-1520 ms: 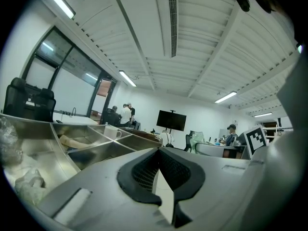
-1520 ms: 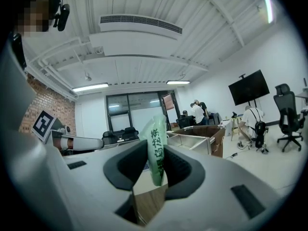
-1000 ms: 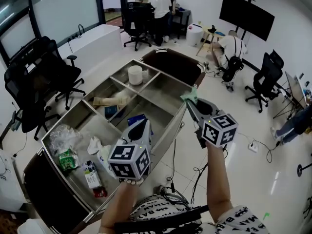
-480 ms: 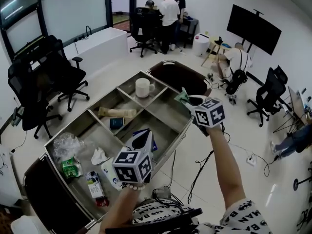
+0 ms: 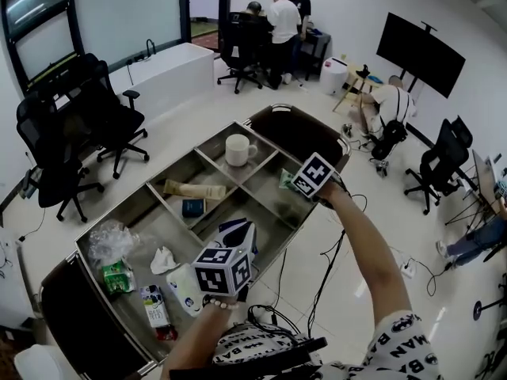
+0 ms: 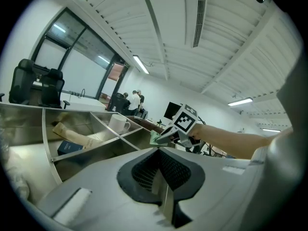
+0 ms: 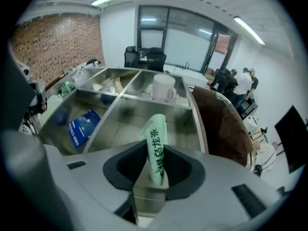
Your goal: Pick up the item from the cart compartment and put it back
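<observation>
My right gripper [image 5: 290, 182] is shut on a light green packet [image 7: 156, 146] with dark green print, which sticks out past the jaws. It hangs over the bare floor of a right-hand compartment [image 5: 265, 195] of the steel cart, just behind the brown end panel [image 5: 297, 129]. In the left gripper view the green packet [image 6: 156, 137] shows as a small corner at the right gripper's tip. My left gripper [image 5: 240, 236] is held close to my body above the cart's near half, jaws together with nothing in them.
A white mug [image 5: 237, 150] stands in the far compartment. A tan paper bag [image 5: 194, 189] and a dark blue booklet [image 5: 192, 207] lie in the middle one. A plastic bag [image 5: 107, 240], a green snack pack [image 5: 116, 276] and a carton [image 5: 155, 307] fill the near end. Black office chairs [image 5: 75, 145] stand left.
My right gripper has carried the green packet from beside the cart's right rim forward and left, to above the compartment. The left gripper has stayed about where it was.
</observation>
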Action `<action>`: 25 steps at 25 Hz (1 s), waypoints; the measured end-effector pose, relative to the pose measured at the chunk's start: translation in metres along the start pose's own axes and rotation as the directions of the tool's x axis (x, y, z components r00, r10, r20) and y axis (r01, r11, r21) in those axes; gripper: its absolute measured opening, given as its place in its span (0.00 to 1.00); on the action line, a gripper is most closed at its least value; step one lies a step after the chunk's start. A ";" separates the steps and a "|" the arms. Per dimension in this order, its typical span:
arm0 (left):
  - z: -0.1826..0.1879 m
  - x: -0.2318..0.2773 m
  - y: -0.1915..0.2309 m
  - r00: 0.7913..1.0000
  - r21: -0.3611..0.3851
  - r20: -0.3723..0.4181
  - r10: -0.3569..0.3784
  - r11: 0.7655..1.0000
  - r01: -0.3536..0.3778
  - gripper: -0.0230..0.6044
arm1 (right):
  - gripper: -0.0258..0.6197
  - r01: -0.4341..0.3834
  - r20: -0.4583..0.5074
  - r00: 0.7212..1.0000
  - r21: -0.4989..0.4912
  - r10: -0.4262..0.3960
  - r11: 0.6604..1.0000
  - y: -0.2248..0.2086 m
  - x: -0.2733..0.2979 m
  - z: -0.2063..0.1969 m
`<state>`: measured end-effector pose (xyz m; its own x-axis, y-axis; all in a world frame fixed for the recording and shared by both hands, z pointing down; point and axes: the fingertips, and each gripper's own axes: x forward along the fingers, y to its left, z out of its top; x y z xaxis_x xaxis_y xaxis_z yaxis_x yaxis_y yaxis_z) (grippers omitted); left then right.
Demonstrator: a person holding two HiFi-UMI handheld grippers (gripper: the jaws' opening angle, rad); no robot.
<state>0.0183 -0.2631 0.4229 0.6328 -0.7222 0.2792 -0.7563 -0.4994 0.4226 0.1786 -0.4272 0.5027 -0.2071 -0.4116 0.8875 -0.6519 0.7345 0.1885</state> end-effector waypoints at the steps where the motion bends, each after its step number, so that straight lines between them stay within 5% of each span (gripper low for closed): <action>1: -0.002 0.001 0.002 1.000 -0.006 -0.005 0.002 1.000 -0.002 0.04 | 0.25 -0.006 -0.057 0.998 -0.037 0.004 0.999 0.001 0.008 -0.004; 4: -0.007 0.002 0.009 1.000 -0.024 -0.007 0.012 1.000 -0.013 0.04 | 0.26 -0.034 -0.157 0.987 -0.087 0.020 0.996 0.002 0.032 -0.010; 13: -0.009 -0.003 0.025 0.999 -0.064 0.010 0.040 0.997 -0.039 0.04 | 0.29 -0.110 -0.254 0.964 -0.128 0.075 0.986 0.014 0.073 -0.018; 17: -0.010 -0.003 0.028 0.999 -0.072 0.016 0.043 0.997 -0.042 0.04 | 0.44 -0.173 -0.301 0.946 -0.144 0.124 0.974 0.024 0.081 -0.024; 25: -0.011 -0.002 0.025 0.999 -0.073 0.015 0.029 0.997 -0.028 0.04 | 0.57 -0.149 -0.226 0.968 -0.179 0.107 0.972 0.021 0.055 -0.013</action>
<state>-0.0002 -0.2693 0.4427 0.6080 -0.7436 0.2781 -0.7596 -0.4429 0.4763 0.1629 -0.4279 0.5606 -0.1057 -0.1981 0.9745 -0.4726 0.8722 0.1260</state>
